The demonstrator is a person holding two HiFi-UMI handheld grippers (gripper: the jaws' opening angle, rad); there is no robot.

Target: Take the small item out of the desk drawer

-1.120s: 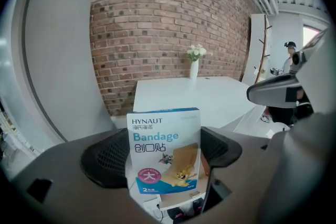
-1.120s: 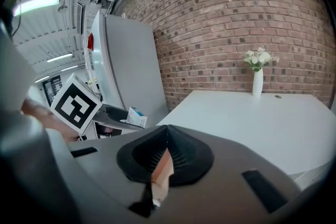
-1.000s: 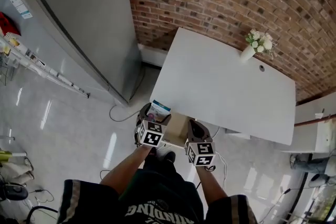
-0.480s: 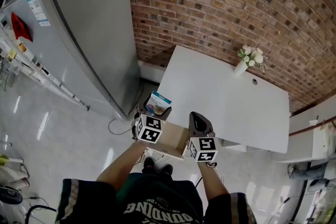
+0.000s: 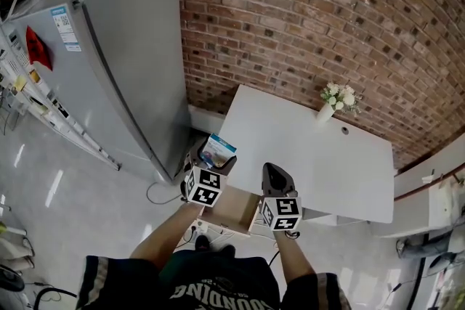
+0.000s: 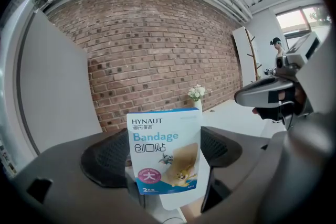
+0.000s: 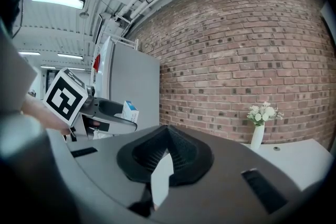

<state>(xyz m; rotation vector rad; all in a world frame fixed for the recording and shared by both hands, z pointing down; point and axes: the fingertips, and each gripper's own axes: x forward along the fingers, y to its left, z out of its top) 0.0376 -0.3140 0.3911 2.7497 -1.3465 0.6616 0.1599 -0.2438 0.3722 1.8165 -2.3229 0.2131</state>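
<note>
Bandage packet (image 6: pixel 165 157) sits upright, clamped between the left gripper (image 5: pixel 213 159) jaws.

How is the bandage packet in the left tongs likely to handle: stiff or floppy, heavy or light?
The bandage packet is a thin flat pouch, so probably very light. It stands upright between the left tongs without drooping, suggesting some stiffness. Its smooth printed face may be slippery, so a weak pinch might let it slide.
</note>
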